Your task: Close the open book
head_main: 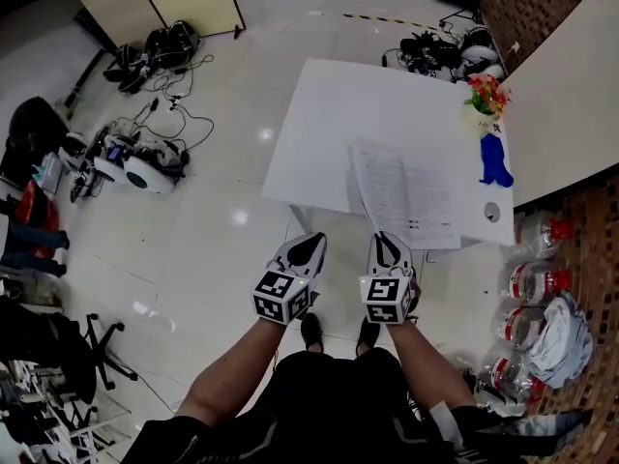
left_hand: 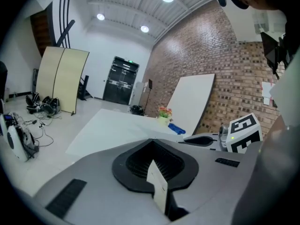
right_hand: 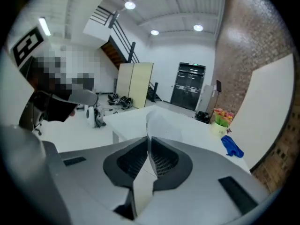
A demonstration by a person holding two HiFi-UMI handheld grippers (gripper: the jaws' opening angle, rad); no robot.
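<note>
Head view: I look steeply down from above the person; the worktop [head_main: 319, 124] lies at 12 o'clock, well off. Cameras on the left gripper [head_main: 308, 247] and right gripper [head_main: 389, 242] look near-level along the jaws. All three views share the worktop and the flowers [head_main: 486, 95] at its 1 o'clock corner.

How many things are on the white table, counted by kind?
Open book: 1
Pot of flowers: 1
Blue cloth: 1
Small round grey thing: 1
Total: 4
</note>
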